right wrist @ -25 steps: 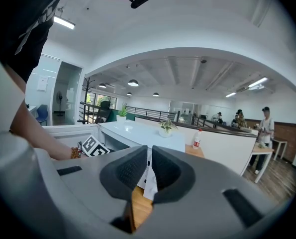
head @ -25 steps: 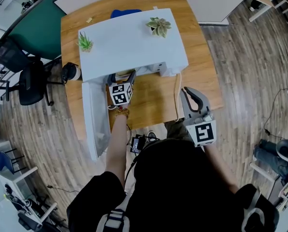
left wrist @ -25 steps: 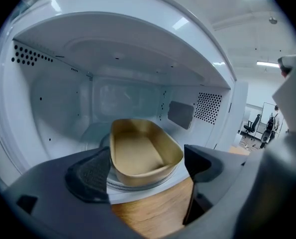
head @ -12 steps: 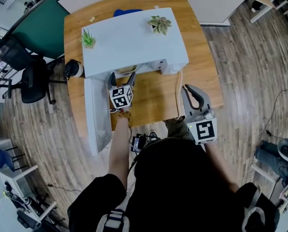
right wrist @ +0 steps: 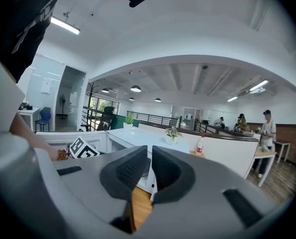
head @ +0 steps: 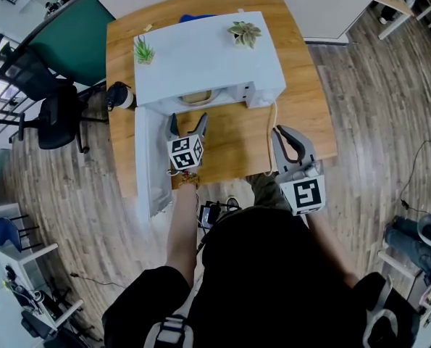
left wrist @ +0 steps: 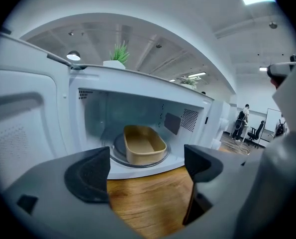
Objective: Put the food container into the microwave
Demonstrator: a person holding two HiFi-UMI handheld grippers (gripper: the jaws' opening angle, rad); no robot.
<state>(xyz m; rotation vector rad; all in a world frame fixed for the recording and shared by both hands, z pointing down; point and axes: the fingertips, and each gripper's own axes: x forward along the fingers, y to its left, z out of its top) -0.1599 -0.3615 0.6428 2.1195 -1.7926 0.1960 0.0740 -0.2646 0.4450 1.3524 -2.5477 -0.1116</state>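
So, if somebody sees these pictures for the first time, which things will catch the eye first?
Most likely the white microwave on the wooden table, its door swung wide open at the left and two small plants on top. Inside, a tan food container sits on the turntable, and the left gripper hovers open and empty just before the cavity. The right gripper, shut, hangs near the table's front edge.
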